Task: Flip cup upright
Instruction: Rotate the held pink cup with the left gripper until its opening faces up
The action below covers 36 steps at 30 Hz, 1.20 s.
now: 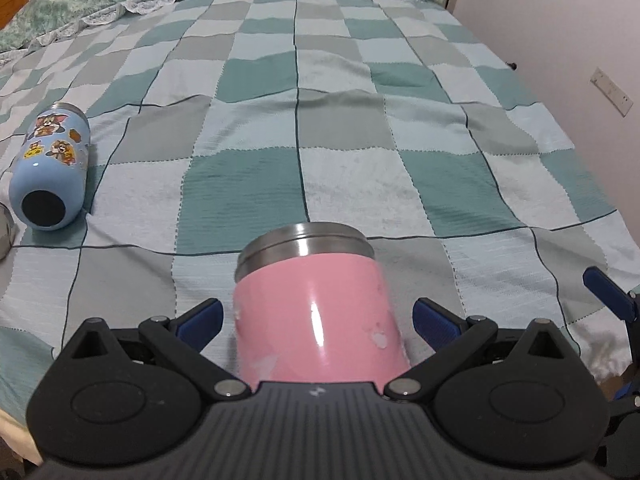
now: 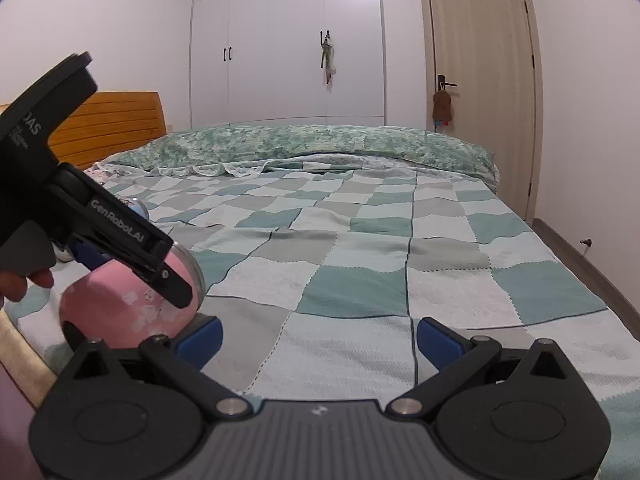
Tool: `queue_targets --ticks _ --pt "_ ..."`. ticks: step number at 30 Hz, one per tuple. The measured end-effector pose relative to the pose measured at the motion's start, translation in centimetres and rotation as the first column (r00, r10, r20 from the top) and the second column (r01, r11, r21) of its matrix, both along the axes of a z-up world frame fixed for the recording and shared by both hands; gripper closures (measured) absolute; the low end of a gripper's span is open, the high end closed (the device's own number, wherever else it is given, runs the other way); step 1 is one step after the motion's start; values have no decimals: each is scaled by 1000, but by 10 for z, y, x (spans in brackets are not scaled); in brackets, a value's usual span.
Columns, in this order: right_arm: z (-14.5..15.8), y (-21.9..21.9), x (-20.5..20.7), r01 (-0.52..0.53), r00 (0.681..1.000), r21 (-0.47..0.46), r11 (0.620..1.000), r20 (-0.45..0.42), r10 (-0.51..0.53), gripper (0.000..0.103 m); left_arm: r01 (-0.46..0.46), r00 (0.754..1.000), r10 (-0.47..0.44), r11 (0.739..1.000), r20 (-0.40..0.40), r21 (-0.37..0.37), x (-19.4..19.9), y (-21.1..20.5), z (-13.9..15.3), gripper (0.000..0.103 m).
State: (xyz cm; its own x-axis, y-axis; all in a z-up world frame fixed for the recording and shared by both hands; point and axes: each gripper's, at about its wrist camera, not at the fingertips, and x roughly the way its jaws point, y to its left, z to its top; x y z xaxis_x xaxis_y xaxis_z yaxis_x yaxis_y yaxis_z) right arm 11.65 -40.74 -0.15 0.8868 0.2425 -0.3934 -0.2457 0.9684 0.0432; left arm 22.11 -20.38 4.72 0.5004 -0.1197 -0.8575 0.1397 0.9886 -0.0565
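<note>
A pink cup (image 1: 316,316) with a steel rim lies on its side on the checked bedspread (image 1: 360,128), rim pointing away. My left gripper (image 1: 318,322) is open, with its blue fingers (image 1: 200,318) on both sides of the cup, a small gap on each side. In the right wrist view the same pink cup (image 2: 124,304) lies at the left under the left gripper. My right gripper (image 2: 318,338) is open and empty, low over the bed to the right of the cup.
A light blue cartoon-print cup (image 1: 50,168) lies on its side at the left. A green pillow band (image 2: 320,140) runs along the far end of the bed. A wall (image 1: 560,40) borders the bed on the right. A wardrobe (image 2: 288,40) and a door (image 2: 480,80) stand beyond.
</note>
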Motion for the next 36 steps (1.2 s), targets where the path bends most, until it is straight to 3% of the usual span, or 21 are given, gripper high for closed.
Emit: queue_targets --ticks 6,10,13,27,36 --pt "-3 -1 4 -18 1000 -1 1000 -3 18 0 -21 999 21 1000 -46 9 5 -3 -8 0" --pt "-6 -3 3 -22 1000 3 1000 -9 22 0 -35 987 31 999 -160 -24 11 0 -21 16" --pt "-6 -3 1 -25 1000 8 1000 -9 25 0 -29 986 23 999 -163 -31 10 2 -21 16" --pt "-2 -9 -22 -7 1000 15 1000 -1 7 0 4 997 -6 999 -71 -34 -5 5 -9 17" --pt "5 -11 -33 6 1000 19 1000 11 -7 0 52 998 -49 995 28 -83 -22 8 23 17"
